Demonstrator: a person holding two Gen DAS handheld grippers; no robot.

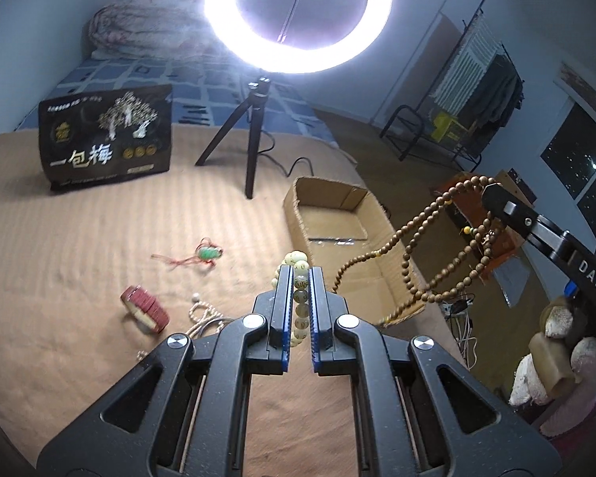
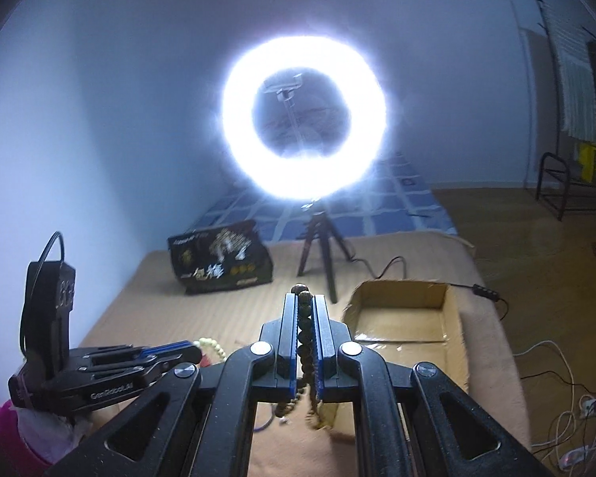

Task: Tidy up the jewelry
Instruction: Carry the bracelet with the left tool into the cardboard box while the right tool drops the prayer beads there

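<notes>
My left gripper point(image 1: 301, 274) is shut on a cream bead bracelet point(image 1: 300, 298), held above the tan blanket. My right gripper point(image 2: 306, 302) is shut on a long brown bead necklace point(image 2: 304, 338); in the left wrist view that necklace point(image 1: 413, 246) hangs in loops from the right gripper point(image 1: 492, 190) over the open cardboard box point(image 1: 337, 222). The box also shows in the right wrist view point(image 2: 401, 318). On the blanket lie a green pendant on red cord point(image 1: 208, 253), a red bracelet point(image 1: 145, 308) and a white bead string point(image 1: 202, 314).
A ring light on a black tripod point(image 1: 254, 135) stands behind the box, its cable trailing on the blanket. A black snack bag point(image 1: 107, 135) stands at the back left. Floor, cables and a clothes rack point(image 1: 476, 91) are to the right.
</notes>
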